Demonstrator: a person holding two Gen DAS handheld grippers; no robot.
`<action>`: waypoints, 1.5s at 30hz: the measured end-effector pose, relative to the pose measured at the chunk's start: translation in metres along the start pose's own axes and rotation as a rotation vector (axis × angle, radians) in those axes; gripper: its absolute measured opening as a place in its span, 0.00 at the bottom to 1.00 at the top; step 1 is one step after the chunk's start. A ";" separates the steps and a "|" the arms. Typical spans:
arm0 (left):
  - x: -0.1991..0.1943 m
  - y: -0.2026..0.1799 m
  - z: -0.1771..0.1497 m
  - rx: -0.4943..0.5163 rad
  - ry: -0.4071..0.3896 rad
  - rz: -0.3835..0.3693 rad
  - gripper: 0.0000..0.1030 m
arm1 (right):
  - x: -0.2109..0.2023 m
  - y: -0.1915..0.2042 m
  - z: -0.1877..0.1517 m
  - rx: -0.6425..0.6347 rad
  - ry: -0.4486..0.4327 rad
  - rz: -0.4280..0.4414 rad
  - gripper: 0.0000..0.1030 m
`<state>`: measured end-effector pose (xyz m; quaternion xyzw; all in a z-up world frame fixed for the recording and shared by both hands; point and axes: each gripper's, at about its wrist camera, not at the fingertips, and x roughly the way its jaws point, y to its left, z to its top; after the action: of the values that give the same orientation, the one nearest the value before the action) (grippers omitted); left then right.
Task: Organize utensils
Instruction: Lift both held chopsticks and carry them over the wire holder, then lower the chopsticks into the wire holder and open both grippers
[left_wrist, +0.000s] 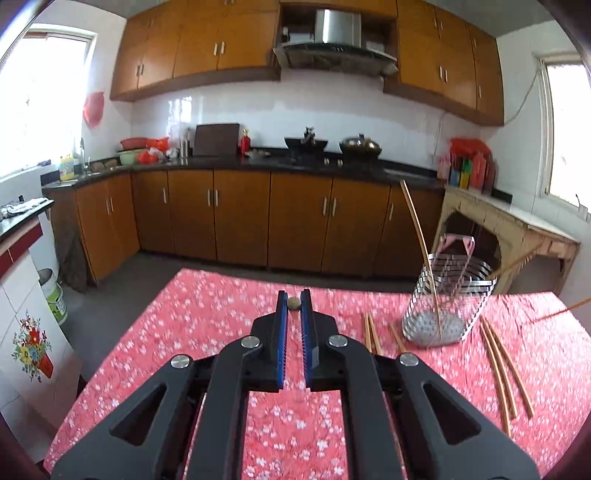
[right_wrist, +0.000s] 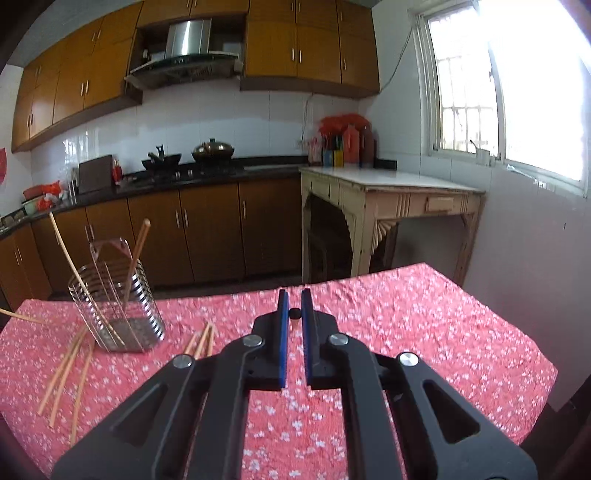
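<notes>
Holder (left_wrist: 448, 295): wire, on my table (left_wrist: 207, 332), at 2 o'clock from the left gripper (left_wrist: 294, 306), 10 o'clock from the right gripper (right_wrist: 294, 308). Leans, by my reading.

Chopsticks in holder (right_wrist: 136, 254): two or three that I can count, tips up.

Loose chopsticks (left_wrist: 498, 369): several flat on the cloth beside the holder, some at each side of it; one pair (right_wrist: 201, 341) lies at 9 o'clock from my right gripper.

Both grippers: clenched, nothing between the pads, above the table.

Status: I judge it partly done; loose sticks remain.
</notes>
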<state>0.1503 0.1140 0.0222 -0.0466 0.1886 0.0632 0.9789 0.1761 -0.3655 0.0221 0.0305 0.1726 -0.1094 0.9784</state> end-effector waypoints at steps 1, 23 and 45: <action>-0.001 0.001 0.003 -0.009 -0.011 0.001 0.07 | -0.002 0.000 0.005 0.004 -0.015 0.002 0.07; -0.020 -0.002 0.032 -0.019 -0.116 -0.010 0.07 | -0.032 -0.004 0.035 0.065 -0.101 0.109 0.07; -0.037 -0.018 0.064 -0.028 -0.174 -0.088 0.07 | -0.079 0.026 0.085 0.106 -0.111 0.403 0.07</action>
<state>0.1419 0.0993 0.0968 -0.0628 0.0996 0.0267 0.9927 0.1378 -0.3324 0.1291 0.1099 0.1026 0.0781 0.9855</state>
